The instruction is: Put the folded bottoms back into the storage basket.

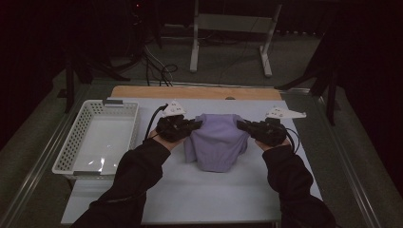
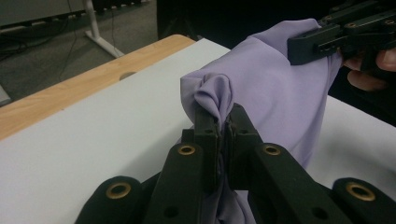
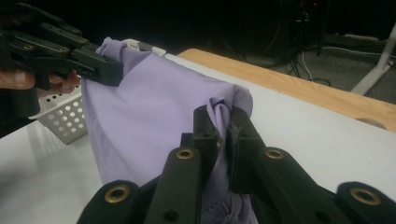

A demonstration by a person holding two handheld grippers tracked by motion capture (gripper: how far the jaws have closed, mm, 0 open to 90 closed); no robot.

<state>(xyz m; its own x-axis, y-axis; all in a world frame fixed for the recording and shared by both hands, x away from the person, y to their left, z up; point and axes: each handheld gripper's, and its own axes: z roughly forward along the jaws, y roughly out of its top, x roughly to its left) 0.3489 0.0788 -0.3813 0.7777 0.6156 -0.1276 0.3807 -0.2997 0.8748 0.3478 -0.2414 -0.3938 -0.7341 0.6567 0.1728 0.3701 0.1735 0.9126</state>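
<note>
At the far left of the high view a white perforated basket point(image 1: 97, 137) stands on the desk point(image 1: 228, 194), near its left edge and well apart from the cloth; its floor shows bare and pale; just to its right the left gripper point(image 1: 196, 124) comes in over a dark sleeve point(image 1: 135, 175), with its jaws pointing right toward the middle of the desk; those jaws are clamped together on the upper left corner of a lilac cloth point(image 1: 217, 142), and in the left gripper view a twisted bunch of the fabric point(image 2: 215, 95) stands pinched between the two black jaws, rising just above their tips while more of it trails down below them; the cloth hangs between the two grippers, stretched along its top edge from one pair of jaws to the other, and its lower part sags in a rounded fold to the white desk top between the person's forearms; at the right the right gripper point(image 1: 242, 125) points left, its jaws likewise closed on the upper right corner of the cloth; in the right gripper view a gathered knot of fabric point(image 3: 223, 109) sits squeezed between the jaws, with the rest spreading away toward the other gripper point(image 3: 105, 70); beyond the cloth a strip of bare wood point(image 1: 195, 92) runs along the far edge of the desk.
</note>
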